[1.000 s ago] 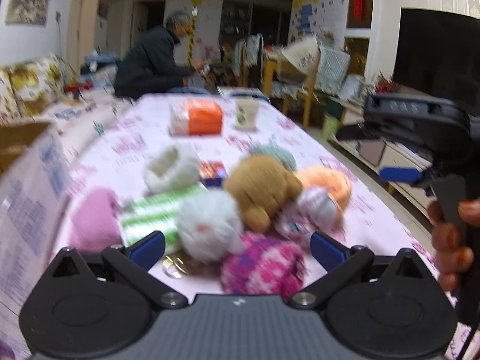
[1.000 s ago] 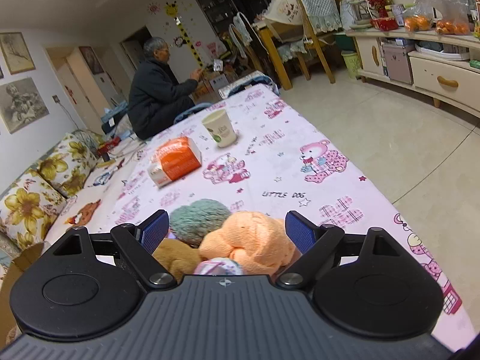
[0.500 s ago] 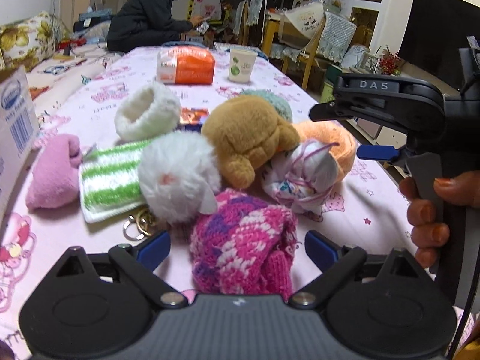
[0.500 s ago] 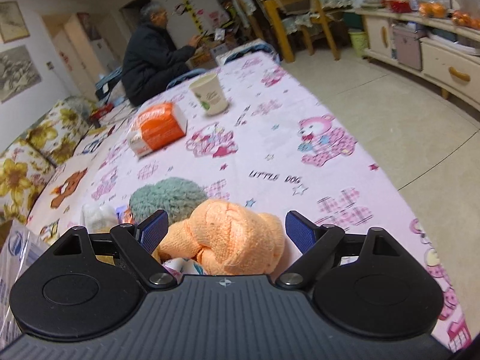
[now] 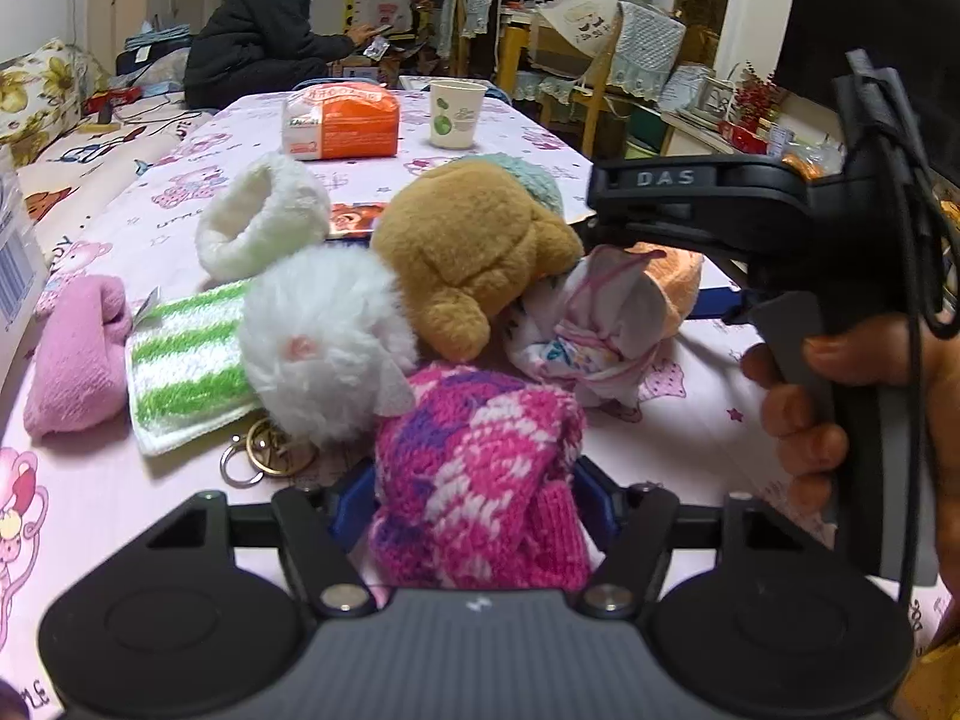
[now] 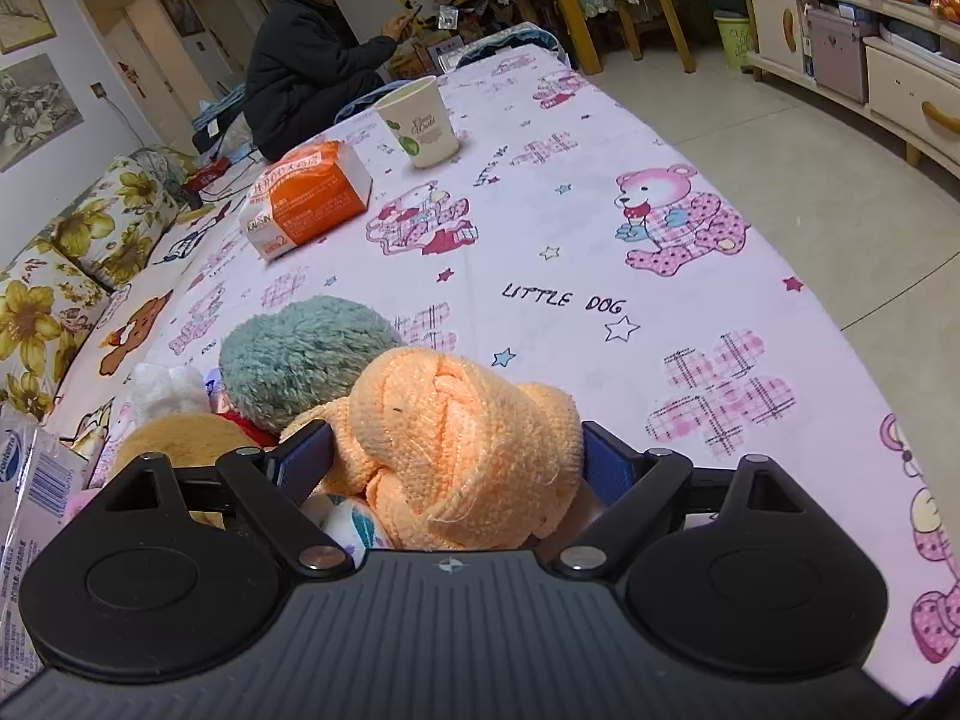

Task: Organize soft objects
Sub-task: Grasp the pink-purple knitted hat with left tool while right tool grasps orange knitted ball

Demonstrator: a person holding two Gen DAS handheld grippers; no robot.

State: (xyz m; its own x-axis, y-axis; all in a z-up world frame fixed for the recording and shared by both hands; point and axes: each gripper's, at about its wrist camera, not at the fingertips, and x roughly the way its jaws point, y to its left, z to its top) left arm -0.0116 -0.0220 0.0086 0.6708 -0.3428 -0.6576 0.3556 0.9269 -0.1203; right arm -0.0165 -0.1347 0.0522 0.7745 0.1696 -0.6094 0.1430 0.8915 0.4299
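Far left of the table sits a cardboard box (image 5: 15, 276), only its edge in view, and nothing soft is seen in it from here. Next to it lies a pink cloth roll (image 5: 75, 354), then a green-striped cloth (image 5: 186, 360), a white fluffy ring (image 5: 258, 225) behind it, and a white pompom (image 5: 318, 342) with key rings (image 5: 264, 456) at its near side. Middle of the heap, a brown plush toy (image 5: 468, 246) leans over a patterned white bundle (image 5: 594, 324).

Nearest the camera, the left gripper (image 5: 474, 498) is closing right now around the pink knitted item (image 5: 480, 468); the blue pads look to be meeting the wool on both sides, though the contact is partly hidden.

Over on the right, the right gripper (image 6: 456, 462) has the orange knitted item (image 6: 456, 438) squeezed between its blue pads, with a teal fuzzy ball (image 6: 300, 354) just behind. Further off stand a tissue pack (image 6: 306, 198) and a paper cup (image 6: 423, 120).

My read: early days, the pile is unsorted, 2 pieces are being taken up and the rest remain.
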